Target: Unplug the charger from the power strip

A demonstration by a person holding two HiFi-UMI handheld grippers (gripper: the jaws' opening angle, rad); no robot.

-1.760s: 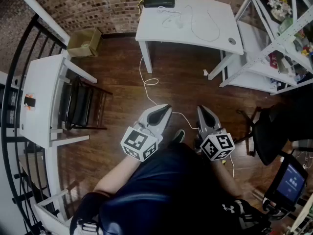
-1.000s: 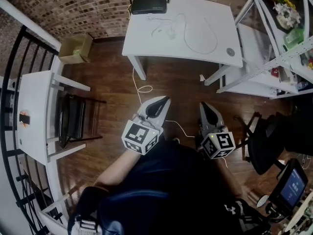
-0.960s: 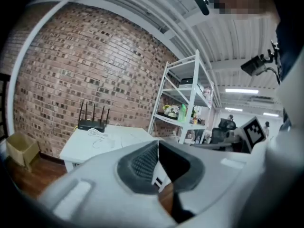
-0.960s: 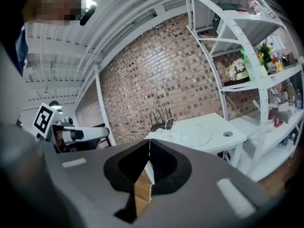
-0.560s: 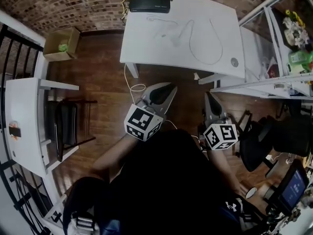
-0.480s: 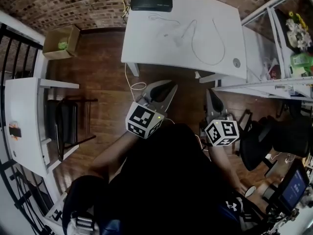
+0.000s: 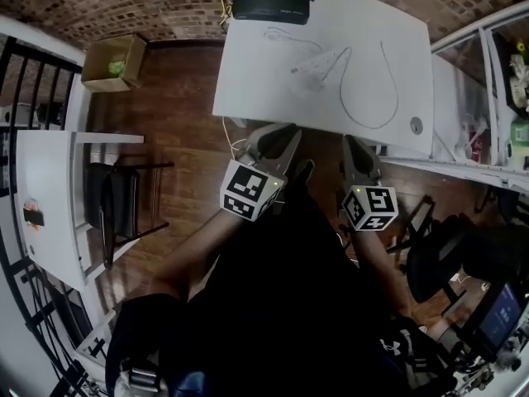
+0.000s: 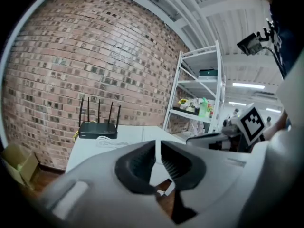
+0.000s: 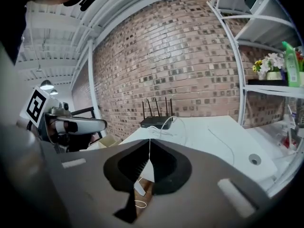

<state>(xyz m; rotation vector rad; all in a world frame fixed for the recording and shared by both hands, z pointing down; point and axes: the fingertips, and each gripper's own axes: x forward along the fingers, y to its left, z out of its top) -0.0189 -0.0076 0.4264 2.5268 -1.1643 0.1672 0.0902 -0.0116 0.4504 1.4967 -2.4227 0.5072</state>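
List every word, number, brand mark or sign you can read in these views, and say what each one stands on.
No word or number can be read anywhere.
Screen: whatever it displays is too small to read.
Dark clothing: a small white brand mark, no letters.
Left marker cube and right marker cube: black-and-white square patterns, not text.

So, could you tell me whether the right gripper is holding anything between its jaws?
No, the right gripper has its jaws closed flush together with nothing between them.
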